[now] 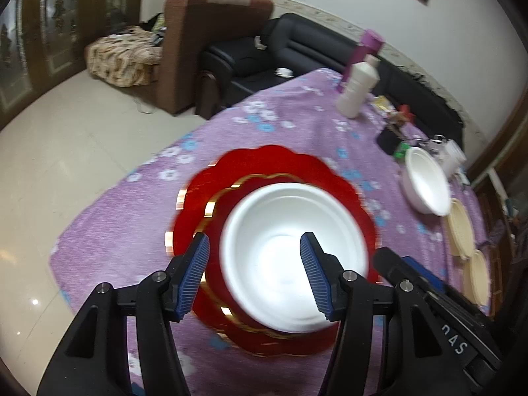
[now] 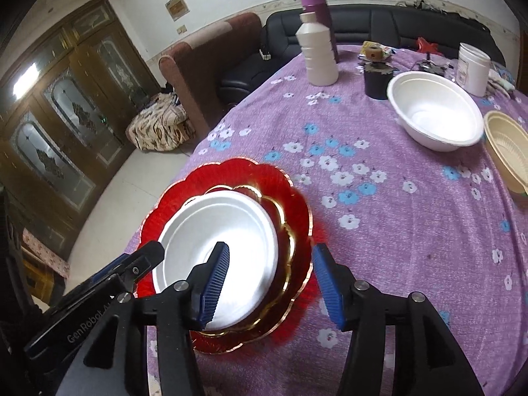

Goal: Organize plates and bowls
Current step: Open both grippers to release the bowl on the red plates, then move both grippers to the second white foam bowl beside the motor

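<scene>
A white foam bowl [image 1: 290, 257] [image 2: 217, 257] sits on a smaller red gold-rimmed plate [image 1: 227, 194] [image 2: 283, 231], stacked on a large red scalloped plate [image 1: 274, 161] [image 2: 231, 175] near the table's edge. My left gripper [image 1: 255, 274] is open, its fingers straddling the bowl's left rim just above it. My right gripper [image 2: 274, 283] is open over the stack's right side, one finger above the bowl, one outside the plates. A second white bowl [image 1: 425, 181] [image 2: 435, 112] and beige bowls [image 1: 462, 227] [image 2: 508, 155] stand farther right.
The table has a purple flowered cloth [image 2: 379, 214]. A white bottle [image 2: 318, 56] and purple flask [image 2: 318, 6] stand at the back, with a black cup [image 2: 376, 82], a white jar [image 2: 472, 69] and clutter. Sofas and floor lie beyond the left edge.
</scene>
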